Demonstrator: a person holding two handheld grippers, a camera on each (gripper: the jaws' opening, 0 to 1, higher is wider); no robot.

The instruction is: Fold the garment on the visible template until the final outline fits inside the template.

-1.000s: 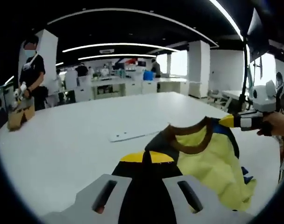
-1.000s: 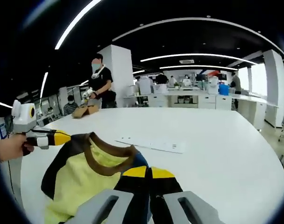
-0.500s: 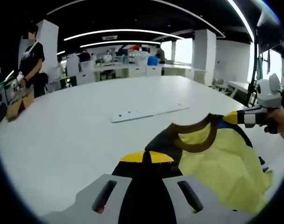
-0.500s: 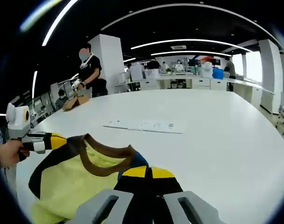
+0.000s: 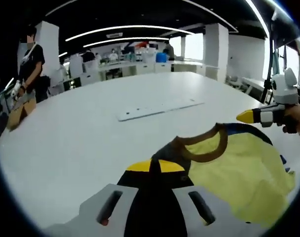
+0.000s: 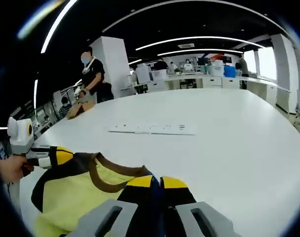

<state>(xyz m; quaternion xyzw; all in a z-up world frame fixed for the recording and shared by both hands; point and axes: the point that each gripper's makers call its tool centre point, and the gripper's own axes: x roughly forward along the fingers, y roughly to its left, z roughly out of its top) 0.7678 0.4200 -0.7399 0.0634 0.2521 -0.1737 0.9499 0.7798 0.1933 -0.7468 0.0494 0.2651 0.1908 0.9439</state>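
Observation:
A yellow garment with a brown collar and dark shoulders hangs stretched between both grippers just above the white table. My left gripper is shut on its dark left shoulder. My right gripper is shut on the other shoulder, by a blue patch. In the right gripper view the garment spreads to the left, collar sagging. The right gripper enters the left gripper view from the right; the left gripper shows at the left of the right gripper view.
A long white flat strip lies on the table beyond the garment, seen also as the strip. A person in black stands at the far edge by a brown box. Desks and pillars stand behind.
Both grippers have dropped lower toward the table with the garment, and the collar now sags and lies flatter. Both stay shut on the shoulders.

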